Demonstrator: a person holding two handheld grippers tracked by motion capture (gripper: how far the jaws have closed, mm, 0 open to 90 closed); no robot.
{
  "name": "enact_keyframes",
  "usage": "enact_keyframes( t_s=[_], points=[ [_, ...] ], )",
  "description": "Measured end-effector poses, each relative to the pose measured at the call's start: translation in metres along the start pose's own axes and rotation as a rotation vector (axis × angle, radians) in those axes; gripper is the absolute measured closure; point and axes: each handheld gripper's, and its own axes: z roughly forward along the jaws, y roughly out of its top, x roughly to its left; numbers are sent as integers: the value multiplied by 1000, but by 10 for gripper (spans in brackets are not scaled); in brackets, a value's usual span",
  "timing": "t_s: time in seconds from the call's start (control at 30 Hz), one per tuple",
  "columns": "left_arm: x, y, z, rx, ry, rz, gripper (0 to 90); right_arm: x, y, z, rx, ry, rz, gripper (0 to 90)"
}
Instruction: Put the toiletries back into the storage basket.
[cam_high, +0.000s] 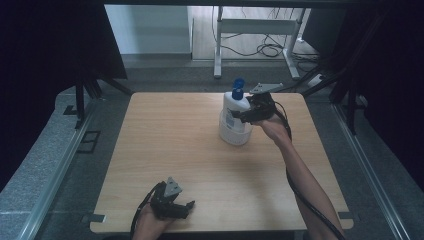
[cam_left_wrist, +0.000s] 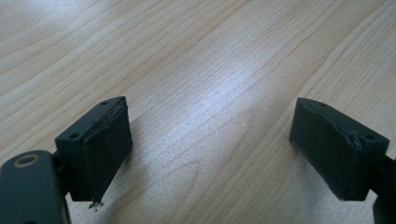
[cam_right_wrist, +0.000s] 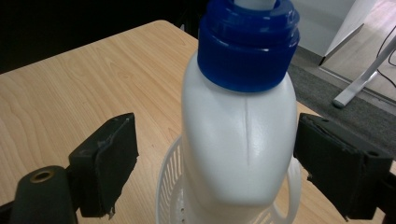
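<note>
- On the far right part of the wooden table (cam_high: 190, 150), high view: a white bottle (cam_high: 235, 112) with a blue cap (cam_high: 238, 89) stands upright in a white slotted basket (cam_high: 234, 134); the right gripper (cam_high: 246, 116) is at its side, the left gripper (cam_high: 186, 207) near the front edge.
- Left gripper view: 2 jaws spread wide over bare wood (cam_left_wrist: 196, 70) (nothing between them).
- Right gripper view: jaws spread, flanking the bottle (cam_right_wrist: 238, 144) and not clamping it; basket (cam_right_wrist: 170, 186) below.

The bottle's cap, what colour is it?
Blue. The cap shows best in the right gripper view.
</note>
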Motion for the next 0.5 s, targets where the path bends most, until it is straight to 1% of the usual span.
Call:
enact_keyframes(
  t_s=[0.27,0.5],
  points=[
    [0,0,0,-1,-1,-1,121,3,0,-5,3,8,-8,131],
    [0,0,0,-2,0,-2,121,5,-2,-8,14,4,-11,129]
  ],
)
